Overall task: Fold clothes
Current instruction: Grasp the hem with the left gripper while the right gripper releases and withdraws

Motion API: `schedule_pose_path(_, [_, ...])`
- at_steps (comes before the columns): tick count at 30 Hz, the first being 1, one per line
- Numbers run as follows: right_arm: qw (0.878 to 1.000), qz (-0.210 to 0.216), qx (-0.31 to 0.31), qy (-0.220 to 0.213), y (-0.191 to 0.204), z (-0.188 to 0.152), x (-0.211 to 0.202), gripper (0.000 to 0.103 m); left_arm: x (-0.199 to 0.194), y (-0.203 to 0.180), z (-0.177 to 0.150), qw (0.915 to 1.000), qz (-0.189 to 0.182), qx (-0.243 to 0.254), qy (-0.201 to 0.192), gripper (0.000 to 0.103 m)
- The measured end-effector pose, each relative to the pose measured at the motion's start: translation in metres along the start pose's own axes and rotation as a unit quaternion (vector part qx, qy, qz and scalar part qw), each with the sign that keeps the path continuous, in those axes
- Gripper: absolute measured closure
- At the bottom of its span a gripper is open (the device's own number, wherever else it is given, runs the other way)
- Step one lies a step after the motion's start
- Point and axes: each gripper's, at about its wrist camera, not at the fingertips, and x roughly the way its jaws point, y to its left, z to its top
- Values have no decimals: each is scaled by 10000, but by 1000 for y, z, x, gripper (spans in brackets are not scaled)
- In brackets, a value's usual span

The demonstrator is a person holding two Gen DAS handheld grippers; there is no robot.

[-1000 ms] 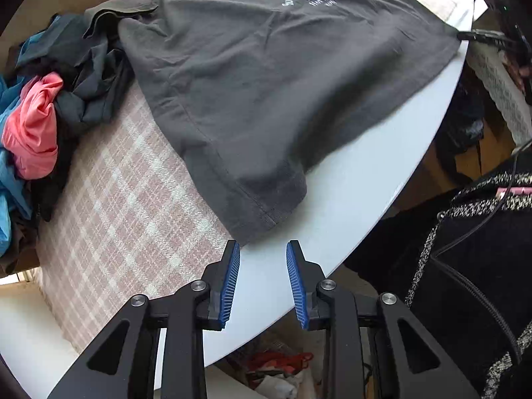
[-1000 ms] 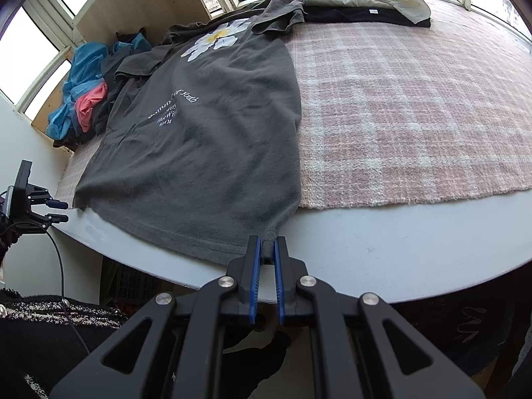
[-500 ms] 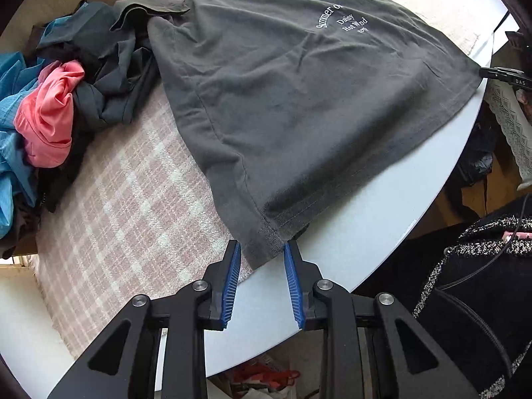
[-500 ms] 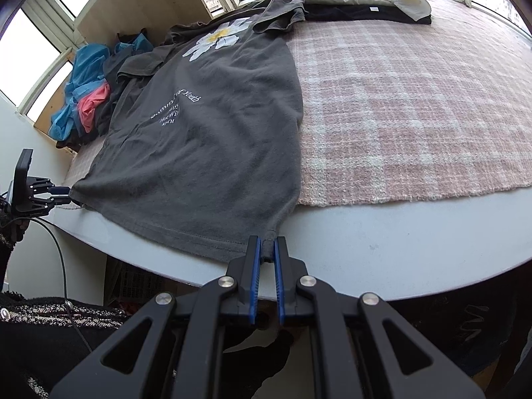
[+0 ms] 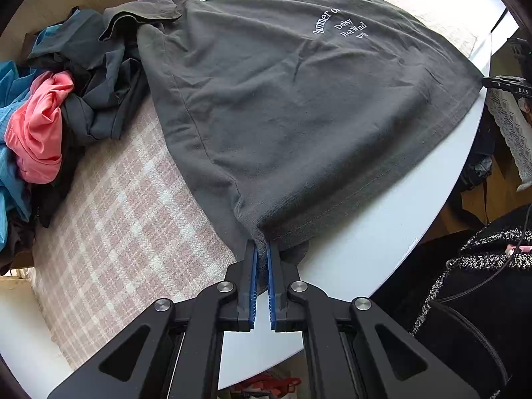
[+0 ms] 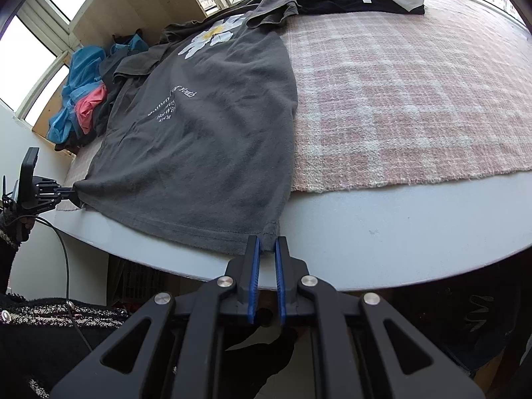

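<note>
Two corners of the tee's [image 5: 299,106] hem are pinched, one in the left gripper [image 5: 261,252], one in the right gripper [image 6: 266,246]. It lies flat on the table [image 6: 382,229], soft and limp; those corners suit lifting, though the middle will likely sag.

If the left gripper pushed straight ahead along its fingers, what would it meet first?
The left gripper is already shut on the hem corner of the dark grey T-shirt, so going on it would push into that shirt's bunched fabric, lying on the plaid cloth, probably not the clothes pile.
</note>
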Motion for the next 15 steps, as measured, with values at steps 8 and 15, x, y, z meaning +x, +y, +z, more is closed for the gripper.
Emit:
schedule_pose_path(8, [9995,74,-228,-183,11,-7,-9,72,-51,49,0,9800,-1098,-1385,-911,99])
schedule_pose_path(15, [9970,-102,-756,-160,29,-20,-1,70,-63,67,1,9737,-938,-1765,-1094,99])
